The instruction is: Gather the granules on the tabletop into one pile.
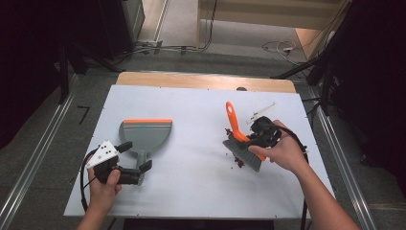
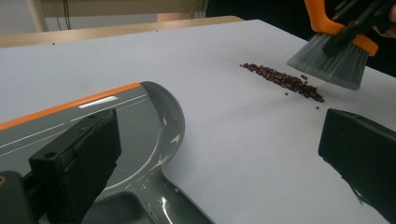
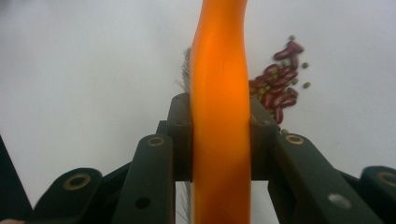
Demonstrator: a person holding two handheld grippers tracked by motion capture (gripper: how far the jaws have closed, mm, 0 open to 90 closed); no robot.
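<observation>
Your left gripper [image 1: 135,156] is down near your edge of the white table [image 1: 191,191]. Its jaws are wide apart and hold nothing. The thin handle of the grey dustpan [image 1: 145,135] lies between them, but you cannot tell if they touch it. The dustpan lies flat on the table, and its orange lip points away from you.

Your right gripper [image 1: 253,138] is farther out on the right side. Its jaws are squeezed tight on the orange handle of the hand brush [image 1: 238,136]. In the right gripper view the handle [image 3: 219,116] fills the gap between the jaws. The grey bristles [image 2: 329,63] hang down close to the table.

A little pile of dark red beans [image 2: 285,81] lies on the table just beside the bristles. Some tiny green ones [image 3: 306,85] are mixed in. The beans are well apart from the dustpan.
</observation>
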